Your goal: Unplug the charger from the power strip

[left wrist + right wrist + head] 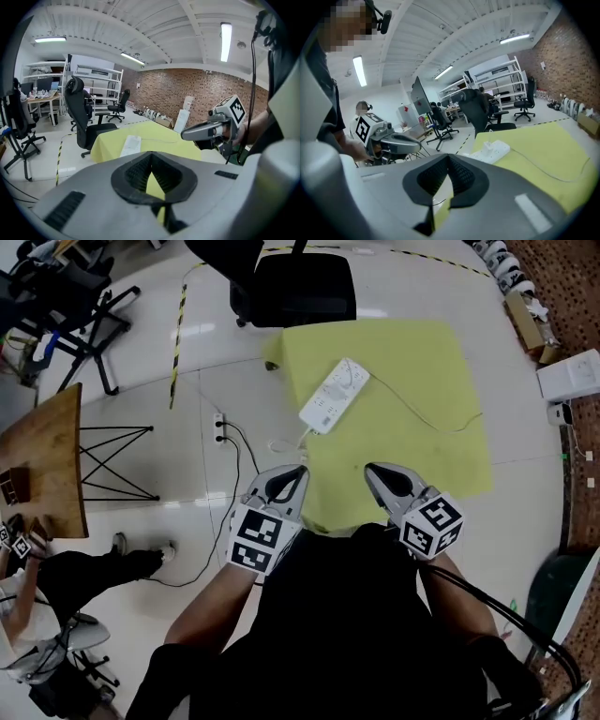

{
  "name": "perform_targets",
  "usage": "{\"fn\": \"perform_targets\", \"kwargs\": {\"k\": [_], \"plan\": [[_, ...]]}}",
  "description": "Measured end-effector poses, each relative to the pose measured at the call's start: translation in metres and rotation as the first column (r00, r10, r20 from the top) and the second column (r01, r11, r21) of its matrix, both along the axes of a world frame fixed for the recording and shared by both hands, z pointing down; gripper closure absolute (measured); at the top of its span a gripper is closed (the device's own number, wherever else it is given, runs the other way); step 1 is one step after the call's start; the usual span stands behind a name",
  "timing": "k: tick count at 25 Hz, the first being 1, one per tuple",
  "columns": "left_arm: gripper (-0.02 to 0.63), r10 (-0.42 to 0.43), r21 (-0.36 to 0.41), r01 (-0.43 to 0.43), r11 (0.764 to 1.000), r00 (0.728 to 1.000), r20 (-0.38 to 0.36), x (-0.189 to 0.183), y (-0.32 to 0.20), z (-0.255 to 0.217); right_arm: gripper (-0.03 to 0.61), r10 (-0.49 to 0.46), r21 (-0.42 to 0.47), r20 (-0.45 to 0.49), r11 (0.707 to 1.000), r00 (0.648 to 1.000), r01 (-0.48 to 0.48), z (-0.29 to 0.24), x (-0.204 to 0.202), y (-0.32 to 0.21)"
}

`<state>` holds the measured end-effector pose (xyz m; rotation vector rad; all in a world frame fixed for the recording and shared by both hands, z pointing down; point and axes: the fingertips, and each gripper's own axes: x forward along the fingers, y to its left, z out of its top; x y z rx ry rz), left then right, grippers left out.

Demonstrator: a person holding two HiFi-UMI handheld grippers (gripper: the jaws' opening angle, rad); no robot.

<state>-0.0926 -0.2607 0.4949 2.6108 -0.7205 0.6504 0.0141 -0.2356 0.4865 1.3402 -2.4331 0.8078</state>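
Observation:
A white power strip lies on the yellow-covered table, far of both grippers. In the right gripper view a small white charger stands upright on the power strip. A thin white cable trails from the strip across the cloth to the right. My left gripper hangs at the table's near edge, shut and holding nothing. My right gripper is beside it over the near part of the cloth, also shut and empty. The left gripper view shows the strip well beyond the jaw tips.
A black office chair stands behind the table. A wooden table is at the left, with a floor socket strip and black cable between. A seated person's legs show at lower left. A white box sits at right.

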Motion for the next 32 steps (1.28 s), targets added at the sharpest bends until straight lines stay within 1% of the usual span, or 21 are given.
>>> {"fn": "perform_targets", "kwargs": {"k": [2,4,8,10,11,13,16,20,22,24,32], "plan": [[0.607,0.024,-0.007,-0.024,1.0,1.0,0.014,-0.005,-0.008,0.008,0.575,0.021,-0.005,-0.033,1.0,0.999,-0.021,0.008,0.006,-0.014],[0.607,0.026,-0.008,-0.025,1.0,1.0,0.014,-0.007,-0.016,0.014,0.575,0.024,-0.005,-0.073,1.0,0.997,-0.024,0.018,0.014,-0.026],[0.607,-0.024,-0.004,0.024,1.0,1.0,-0.017,-0.002,-0.04,0.019,0.575,0.025,-0.005,-0.132,1.0,0.991,-0.025,0.039,0.03,-0.058],[0.607,-0.057,-0.029,0.056,0.998,0.998,-0.031,0.003,-0.044,0.022,0.575,0.031,-0.008,-0.146,0.999,0.989,-0.032,0.049,0.038,-0.074],[0.607,-0.064,-0.043,0.063,0.997,0.997,-0.03,0.006,-0.043,0.024,0.575,0.031,-0.007,-0.156,0.999,0.987,-0.032,0.053,0.042,-0.082],[0.607,-0.05,-0.059,0.049,0.997,0.999,-0.012,0.011,-0.036,0.028,0.564,0.027,-0.001,-0.178,1.0,0.984,-0.027,0.061,0.049,-0.099],[0.607,-0.017,-0.058,0.019,0.998,0.999,0.037,0.015,-0.032,0.036,0.533,0.0,0.005,-0.216,1.0,0.976,0.001,0.076,0.051,-0.126],[0.607,-0.077,-0.092,0.082,0.992,0.995,0.057,0.014,-0.039,0.044,0.458,-0.06,-0.015,-0.28,0.998,0.958,0.058,0.1,0.051,-0.152],[0.607,-0.1,-0.102,0.106,0.989,0.993,0.064,0.016,-0.041,0.047,0.417,-0.081,-0.035,-0.29,0.997,0.954,0.075,0.115,0.051,-0.161],[0.607,-0.111,-0.112,0.119,0.987,0.991,0.071,0.019,-0.041,0.05,0.4,-0.099,-0.055,-0.285,0.995,0.953,0.087,0.129,0.049,-0.167],[0.607,-0.174,-0.15,0.188,0.971,0.98,0.099,0.015,-0.039,0.06,0.393,-0.156,-0.095,-0.251,0.986,0.955,0.136,0.157,0.036,-0.184]]}}
